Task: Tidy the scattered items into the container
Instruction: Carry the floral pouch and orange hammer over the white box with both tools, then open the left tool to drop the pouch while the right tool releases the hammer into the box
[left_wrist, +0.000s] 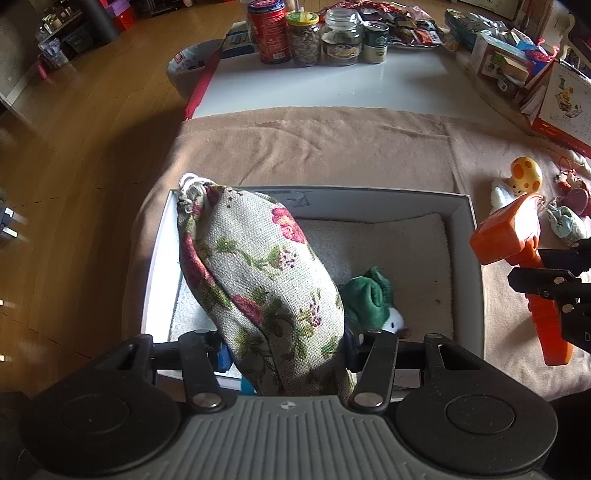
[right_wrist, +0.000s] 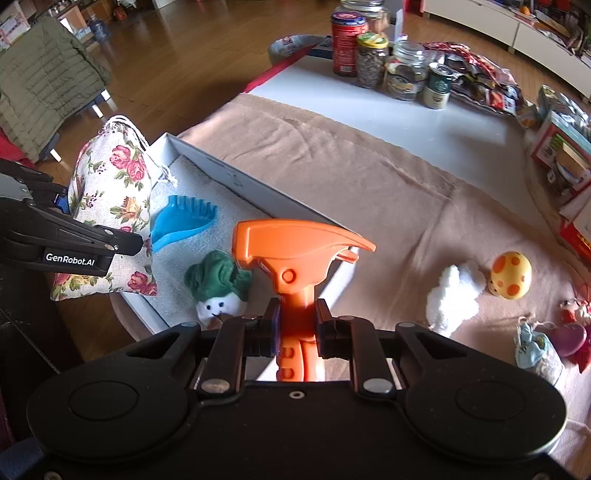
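While both grippers carry a load, the left gripper (left_wrist: 284, 343) is closed on the lower end of the floral pouch (left_wrist: 255, 273), which stands in the centre of the left wrist view over the white box (left_wrist: 476, 236). In the right wrist view, the right gripper (right_wrist: 295, 328) is clamped on the handle of the orange toy hammer (right_wrist: 295, 254), at frame centre, above the box's near rim. A green-hatted doll (right_wrist: 218, 284) and a blue comb (right_wrist: 184, 225) already lie inside. The yellow mushroom toy (right_wrist: 511, 275) and white fluffy toy (right_wrist: 452, 295) wait on the tan cloth at right. The risk I see: the hammer head overhangs the rim, so an early release could tip it outside; the pouch may flop onto the doll
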